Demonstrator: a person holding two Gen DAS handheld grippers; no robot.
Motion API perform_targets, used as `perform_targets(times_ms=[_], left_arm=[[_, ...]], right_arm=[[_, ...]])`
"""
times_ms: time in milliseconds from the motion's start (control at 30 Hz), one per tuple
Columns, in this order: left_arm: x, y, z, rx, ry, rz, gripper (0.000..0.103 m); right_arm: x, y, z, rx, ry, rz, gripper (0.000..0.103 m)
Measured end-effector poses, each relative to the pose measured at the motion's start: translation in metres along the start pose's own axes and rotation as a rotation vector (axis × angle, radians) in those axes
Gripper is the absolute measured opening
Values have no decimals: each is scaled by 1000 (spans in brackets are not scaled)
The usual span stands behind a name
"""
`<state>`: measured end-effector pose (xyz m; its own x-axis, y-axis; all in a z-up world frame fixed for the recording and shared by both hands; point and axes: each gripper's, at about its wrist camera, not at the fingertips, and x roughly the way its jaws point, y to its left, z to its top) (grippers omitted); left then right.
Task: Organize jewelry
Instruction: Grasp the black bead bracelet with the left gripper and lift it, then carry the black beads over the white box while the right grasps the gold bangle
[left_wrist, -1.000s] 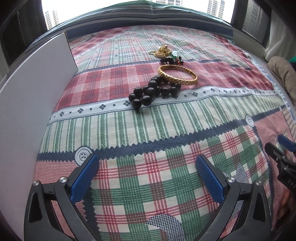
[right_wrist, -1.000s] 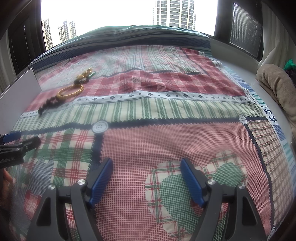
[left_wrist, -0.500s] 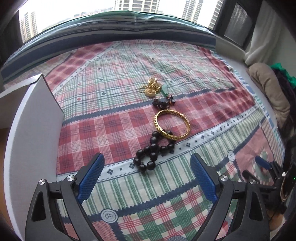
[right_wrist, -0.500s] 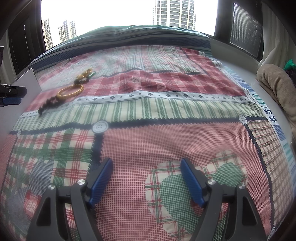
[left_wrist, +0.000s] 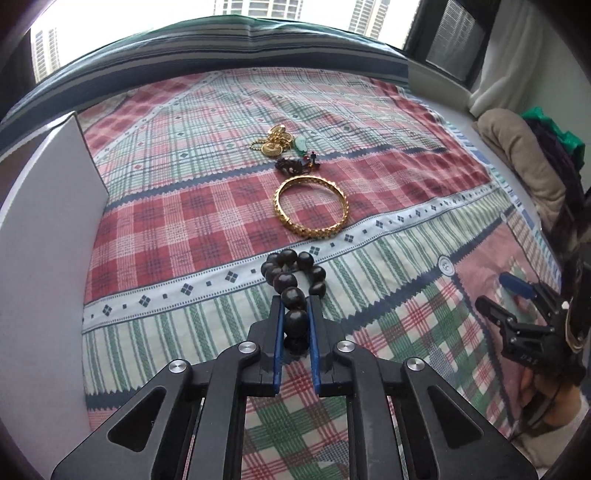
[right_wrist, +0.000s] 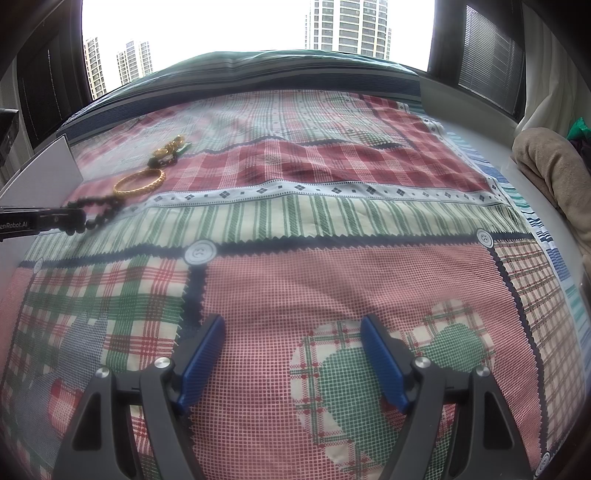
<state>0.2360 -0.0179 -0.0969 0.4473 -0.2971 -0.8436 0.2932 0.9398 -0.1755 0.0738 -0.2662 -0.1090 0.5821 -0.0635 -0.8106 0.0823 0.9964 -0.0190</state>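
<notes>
Left tongs (left_wrist: 295, 325) now pinching bead bracelet (left_wrist: 293, 284), previously spread; right tongs (right_wrist: 291, 356) spread.

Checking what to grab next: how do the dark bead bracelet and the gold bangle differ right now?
The dark bead bracelet is a string of round, near-black beads; the gold bangle is one rigid patterned hoop. The bead bracelet lies bunched up, while the bangle keeps an open ring shape, flat on the quilt. The left gripper is shut on the bead bracelet's near end; the bangle is untouched, farther away. Both are wrist pieces on the same quilt.
</notes>
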Motion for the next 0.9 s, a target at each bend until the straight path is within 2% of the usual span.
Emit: perform_targets(times_ms=[133, 167, 200, 233, 300, 400, 467, 500, 567, 633, 667, 733, 767, 900], left_arm=[[-33, 16, -37, -94, 3, 0, 10], [-38, 19, -45, -116, 6, -7, 10], [-43, 22, -52, -133, 8, -14, 10], [-46, 23, -58, -148, 9, -20, 10], [-50, 23, -66, -167, 4, -33, 10], [-56, 22, -71, -191, -12, -45, 10], [-62, 20, -73, -218, -24, -62, 10], [-66, 20, -73, -227, -30, -70, 10], [-76, 20, -74, -240, -44, -86, 10], [-87, 20, -76, -254, -56, -105, 10], [-93, 20, -77, -261, -62, -114, 10], [-107, 20, -79, -274, -79, -136, 10], [-114, 19, -80, -278, -87, -145, 10], [-155, 19, -87, -320, -126, -207, 10]], right_arm=[[-1, 1, 0, -3, 14, 3, 78], [-2, 4, 4, -9, 68, 16, 78], [-3, 8, 11, -8, 133, 51, 78], [-7, 14, 21, 4, 174, 128, 78], [-20, 34, 50, 17, 159, 273, 78], [-17, 92, 103, -133, 123, 347, 77], [13, 136, 129, -260, 164, 353, 76], [31, 153, 138, -301, 176, 330, 65], [62, 181, 147, -361, 192, 313, 49], [88, 201, 145, -424, 243, 275, 41], [97, 205, 143, -425, 269, 263, 32], [95, 203, 145, -388, 250, 284, 8], [90, 199, 145, -350, 259, 311, 5], [49, 175, 146, -260, 199, 403, 3]])
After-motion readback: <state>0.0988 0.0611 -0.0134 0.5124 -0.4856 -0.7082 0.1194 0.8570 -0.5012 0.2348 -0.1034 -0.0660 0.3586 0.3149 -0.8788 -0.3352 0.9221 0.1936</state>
